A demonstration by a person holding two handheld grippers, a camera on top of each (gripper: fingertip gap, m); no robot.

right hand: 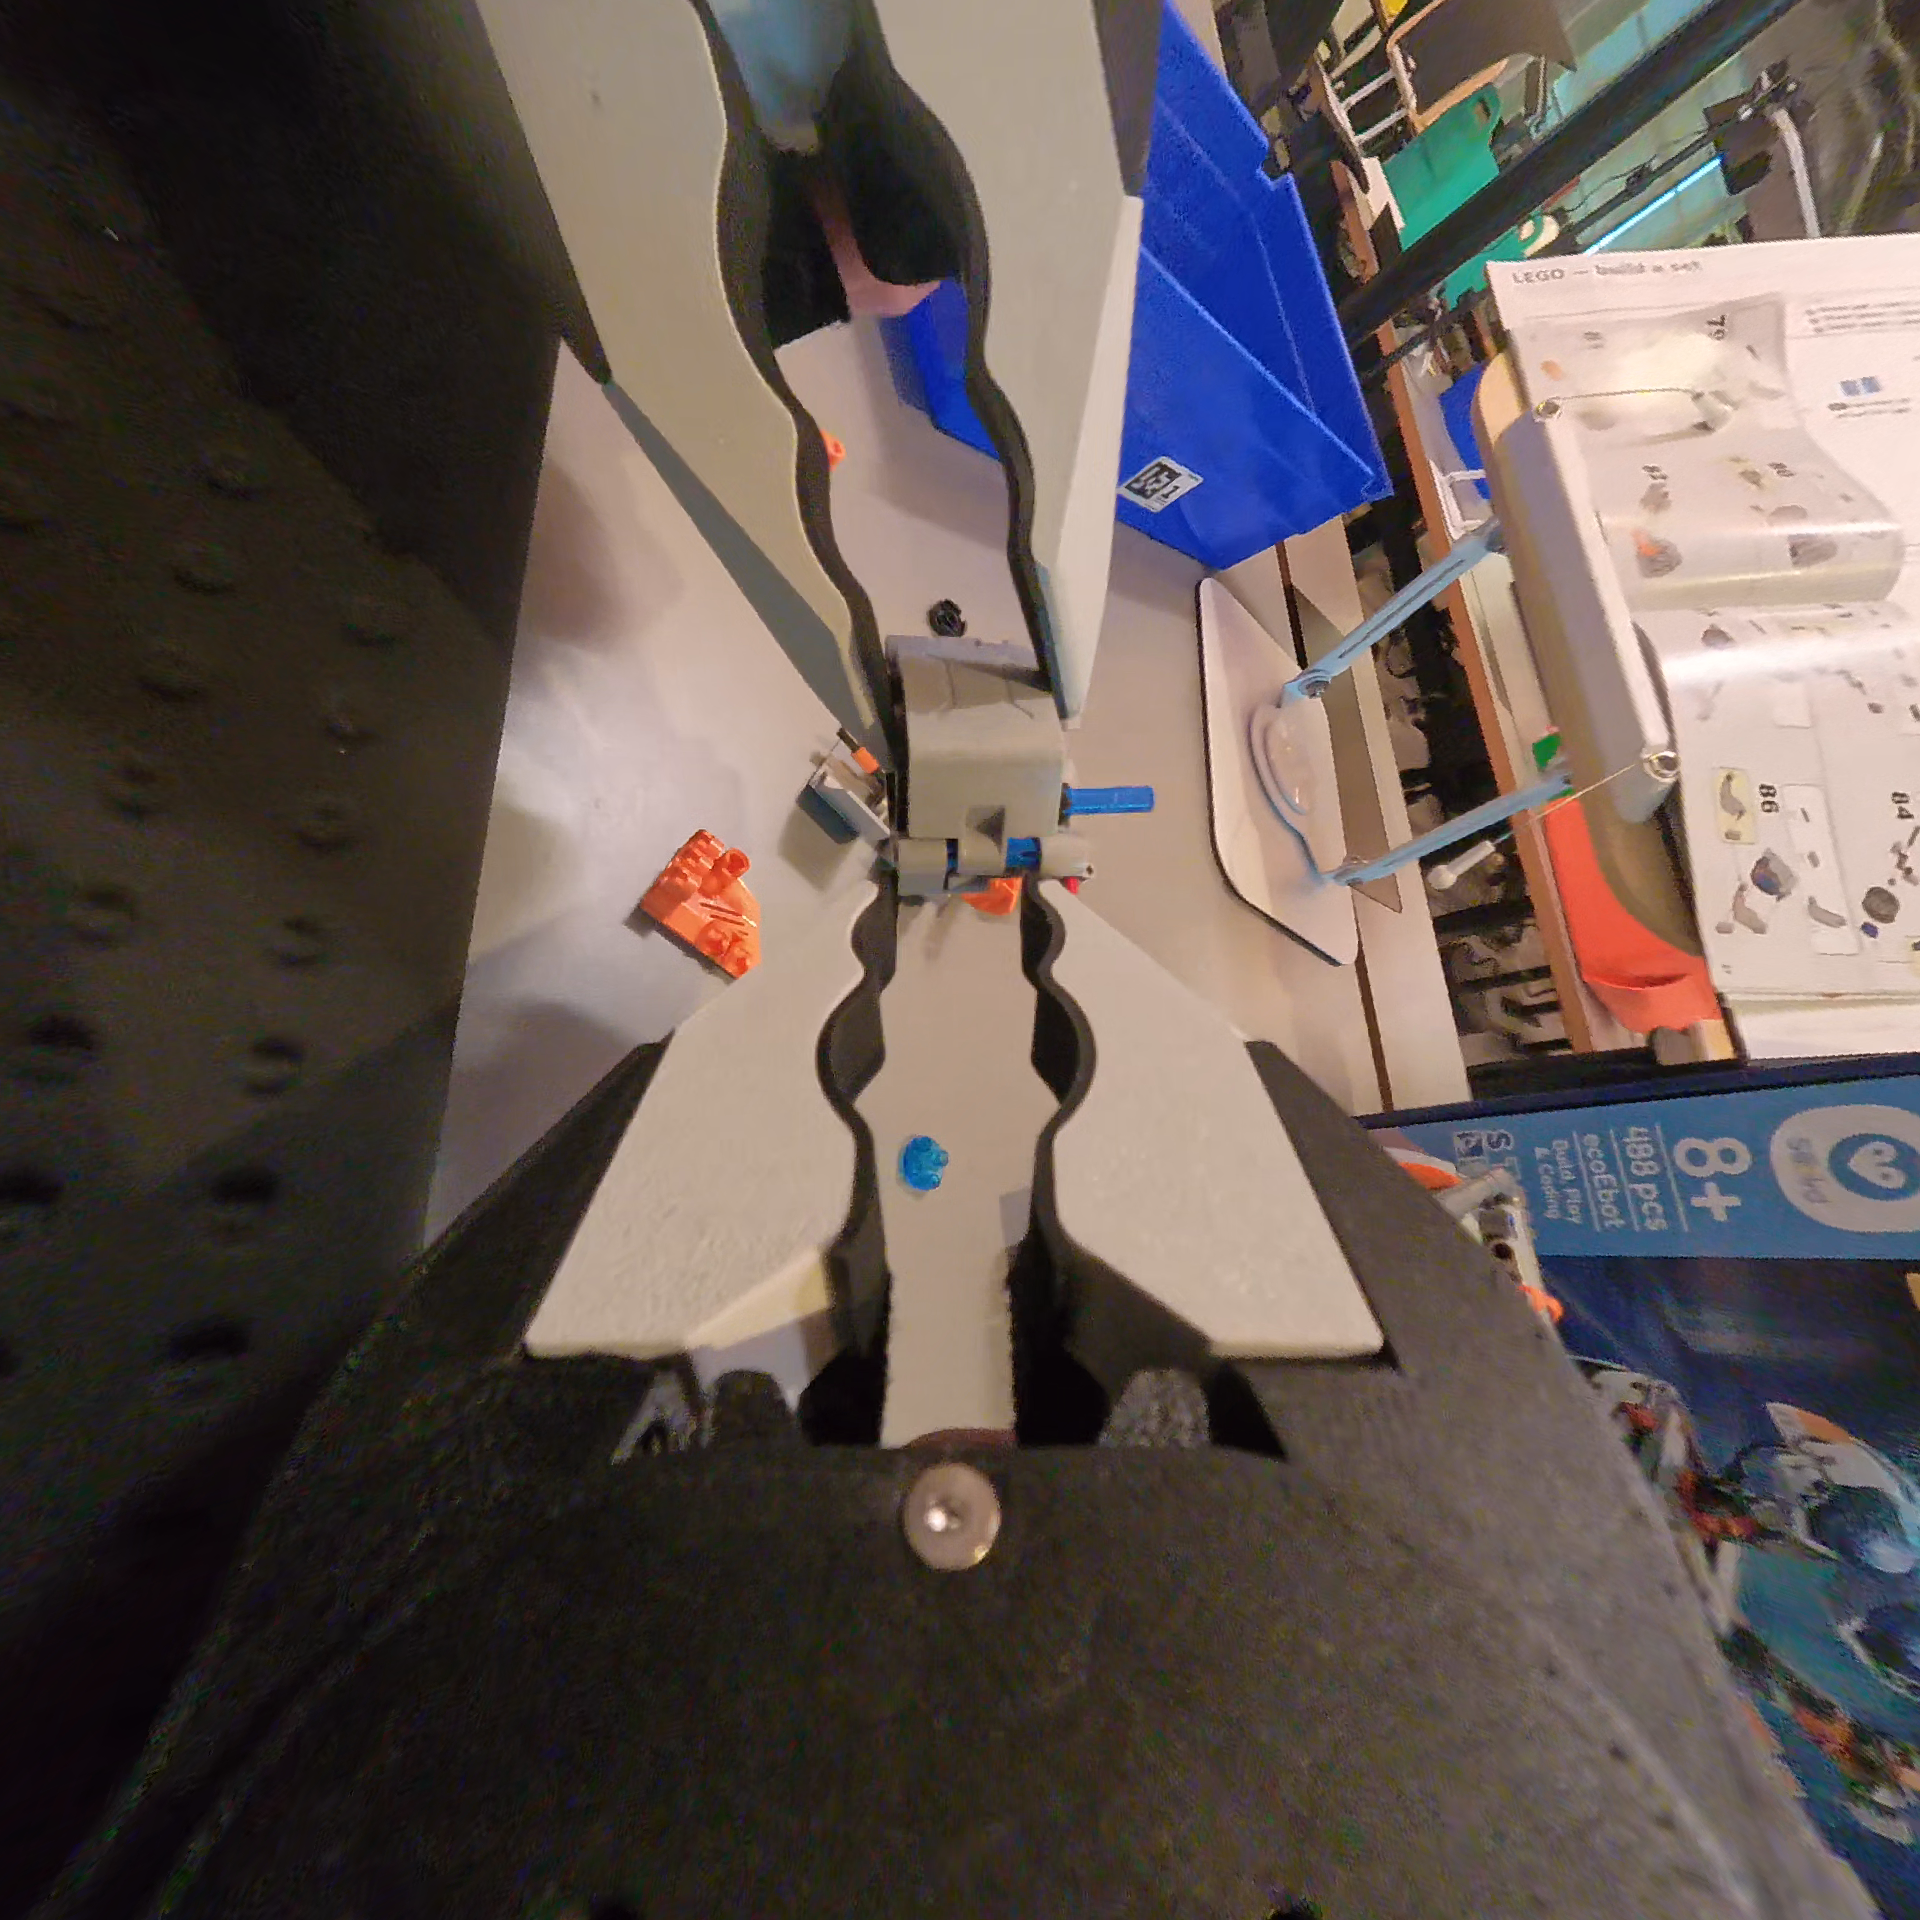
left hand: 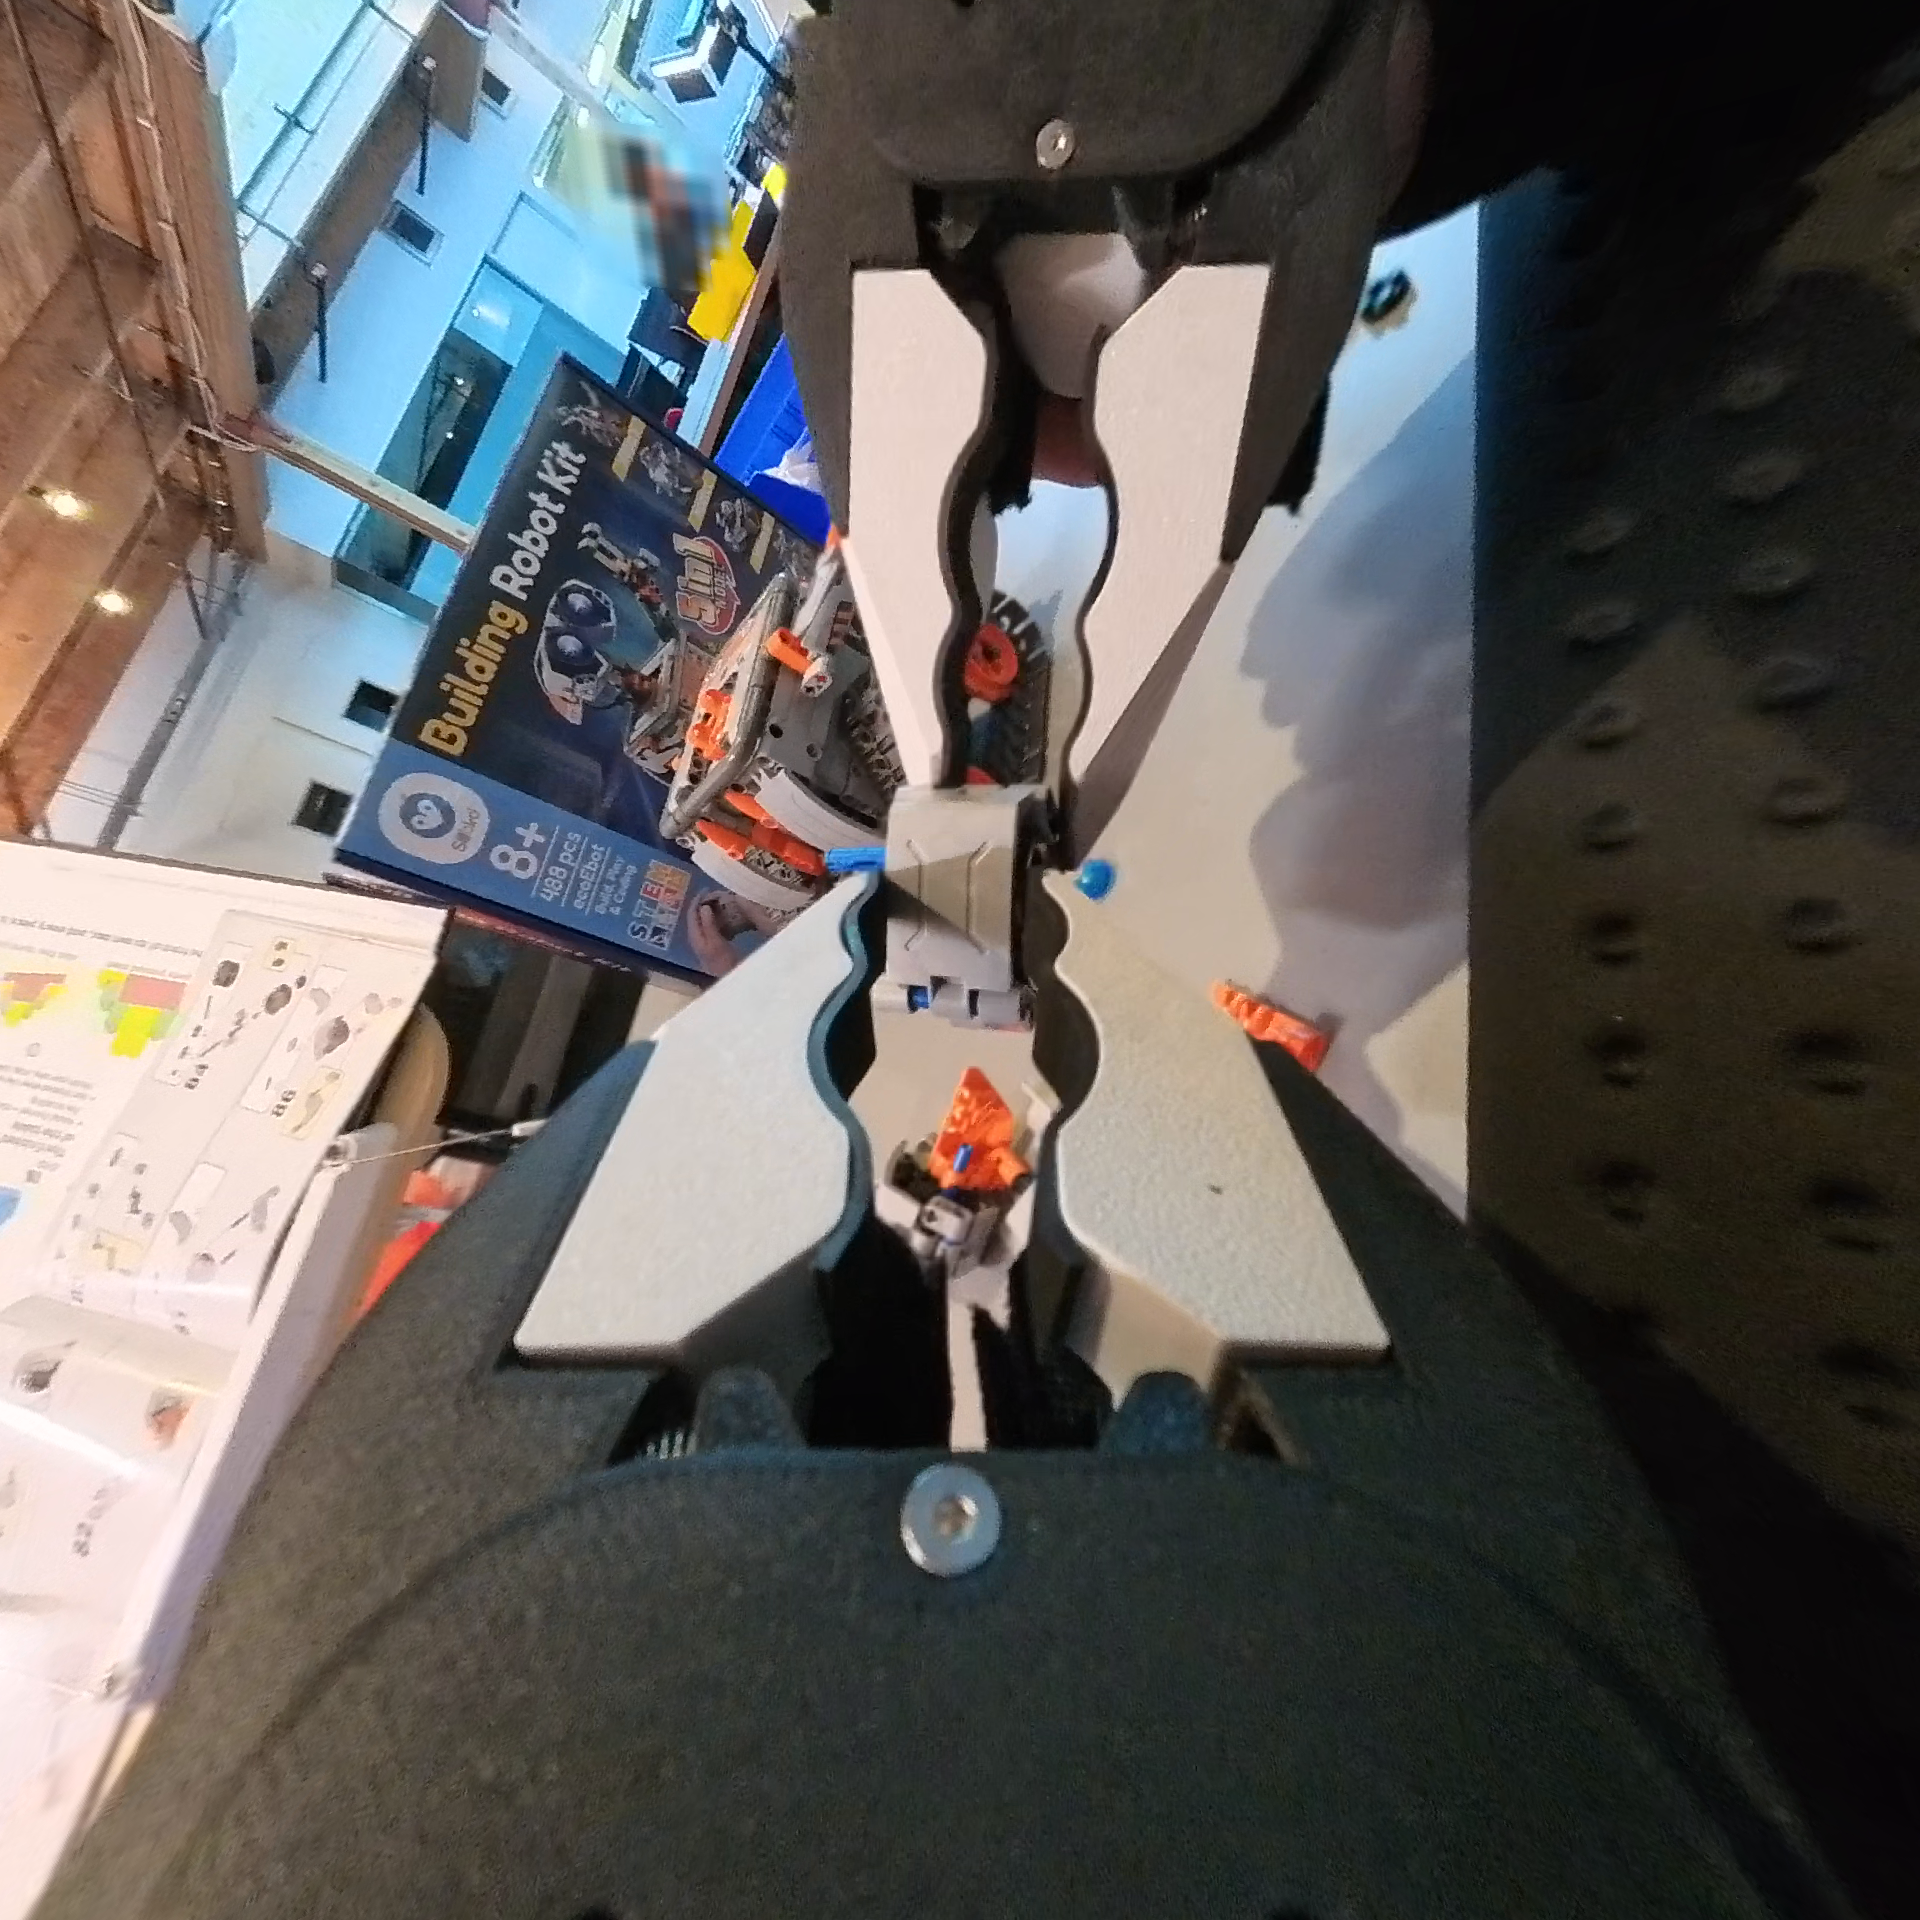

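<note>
A small grey brick assembly (left hand: 961,914) with blue pins is held above the white table (left hand: 1351,727) between both grippers. My left gripper (left hand: 961,894) comes in from below in the left wrist view and is shut on the grey block. My right gripper (left hand: 992,790) comes in from above and grips its far end. In the right wrist view, my right gripper (right hand: 961,899) is shut on the assembly's (right hand: 982,779) grey-and-blue connector end, and the left gripper (right hand: 971,712) clamps the opposite end. A blue axle (right hand: 1110,798) sticks out sideways.
On the table lie a blue round stud (right hand: 922,1161), an orange plate (right hand: 707,902), a small black piece (right hand: 948,615) and an orange-and-grey subassembly (left hand: 977,1132). A kit box (left hand: 582,675), a partly built model (left hand: 769,727), a booklet on a stand (right hand: 1766,623) and a blue bin (right hand: 1226,364) stand around. Both grippers' tips are close together, under 4 cm apart. About 11 cm separates my right fingertips from the orange-and-grey subassembly (left hand: 977,1132).
</note>
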